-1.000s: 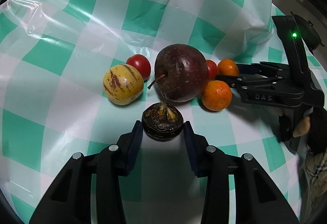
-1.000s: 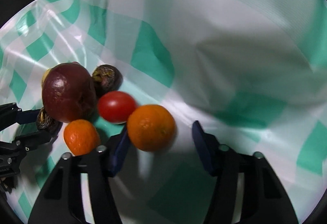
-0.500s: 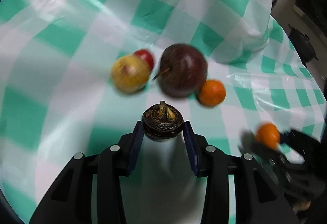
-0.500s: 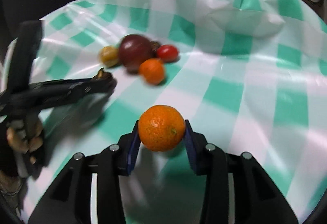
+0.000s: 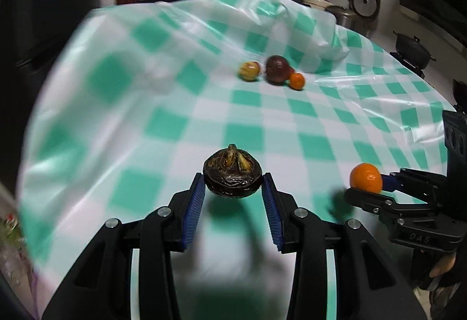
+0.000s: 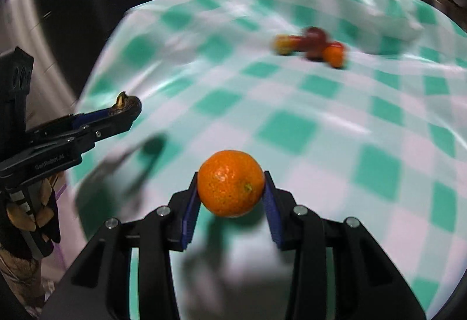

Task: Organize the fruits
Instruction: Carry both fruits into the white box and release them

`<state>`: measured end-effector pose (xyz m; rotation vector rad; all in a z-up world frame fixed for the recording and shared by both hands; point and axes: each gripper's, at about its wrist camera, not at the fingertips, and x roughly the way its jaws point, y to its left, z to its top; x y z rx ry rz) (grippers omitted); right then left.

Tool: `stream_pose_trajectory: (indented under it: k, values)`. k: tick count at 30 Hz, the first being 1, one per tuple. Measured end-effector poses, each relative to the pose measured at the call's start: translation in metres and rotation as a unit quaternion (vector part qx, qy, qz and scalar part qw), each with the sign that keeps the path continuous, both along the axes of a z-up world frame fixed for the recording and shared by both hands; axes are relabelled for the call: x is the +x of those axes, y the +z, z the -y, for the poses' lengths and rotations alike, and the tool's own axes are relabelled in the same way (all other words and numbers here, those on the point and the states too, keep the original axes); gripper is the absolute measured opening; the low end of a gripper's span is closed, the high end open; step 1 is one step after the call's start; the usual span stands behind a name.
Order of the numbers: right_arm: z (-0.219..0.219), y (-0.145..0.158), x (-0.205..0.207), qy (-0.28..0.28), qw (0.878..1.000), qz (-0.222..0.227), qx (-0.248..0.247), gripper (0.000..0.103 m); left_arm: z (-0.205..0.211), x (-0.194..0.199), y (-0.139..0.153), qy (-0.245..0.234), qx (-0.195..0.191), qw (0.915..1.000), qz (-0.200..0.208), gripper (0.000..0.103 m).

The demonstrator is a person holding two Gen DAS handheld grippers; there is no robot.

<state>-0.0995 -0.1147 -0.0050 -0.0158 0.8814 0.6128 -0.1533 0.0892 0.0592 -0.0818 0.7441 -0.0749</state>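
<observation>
My left gripper (image 5: 233, 197) is shut on a dark brown wrinkled mangosteen (image 5: 232, 180) and holds it above the green-and-white checked tablecloth (image 5: 181, 121). My right gripper (image 6: 231, 196) is shut on an orange mandarin (image 6: 231, 182), also lifted; it shows in the left wrist view (image 5: 366, 177) at the right. The left gripper shows in the right wrist view (image 6: 124, 111) at the left. Far back on the cloth lie a yellow striped fruit (image 5: 249, 71), a large dark purple fruit (image 5: 276, 69), a second mandarin (image 5: 297, 81) and a partly hidden red fruit (image 5: 290, 71).
The cloth bunches up in folds (image 5: 321, 36) behind the fruit pile. Dark pots and appliances (image 5: 413, 50) stand off the table's far right. The table edge drops off at the left (image 5: 43, 127).
Both grippers have pulled back and up from the fruit pile, each carrying its fruit. The right gripper closed on the mandarin a second ago. The pile now looks small and distant.
</observation>
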Motion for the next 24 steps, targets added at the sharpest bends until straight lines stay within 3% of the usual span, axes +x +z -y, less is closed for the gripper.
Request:
stream_pose_trajectory:
  k: [5,9,12,15,19,20,24]
  values:
    - [-0.079,0.015,-0.054,0.119,0.993,0.015,0.004,0.041,-0.058,-0.086,0.009,0.055,0.021,0.9981,0.017,0.038]
    - [-0.151,0.021,-0.106,0.237,0.971,0.021,-0.003,0.041,-0.112,-0.148,0.0,0.115,0.045,0.9923,0.009,0.038]
    - [-0.205,0.007,-0.142,0.321,0.946,0.008,-0.03,0.041,-0.159,-0.181,-0.021,0.16,0.051,0.9856,-0.021,0.038]
    - [-0.259,-0.024,-0.173,0.388,0.917,-0.004,-0.085,0.041,-0.205,-0.193,-0.06,0.179,0.06,0.9782,-0.086,0.038]
    - [-0.324,-0.078,-0.198,0.446,0.879,-0.027,-0.165,0.041,-0.252,-0.18,-0.12,0.184,0.059,0.9661,-0.172,0.038]
    - [-0.344,-0.095,-0.207,0.463,0.865,-0.026,-0.193,0.041,-0.264,-0.174,-0.137,0.182,0.058,0.9617,-0.197,0.038]
    - [-0.388,-0.135,-0.225,0.5,0.825,-0.024,-0.262,0.041,-0.285,-0.15,-0.178,0.153,0.087,0.9487,-0.263,0.038]
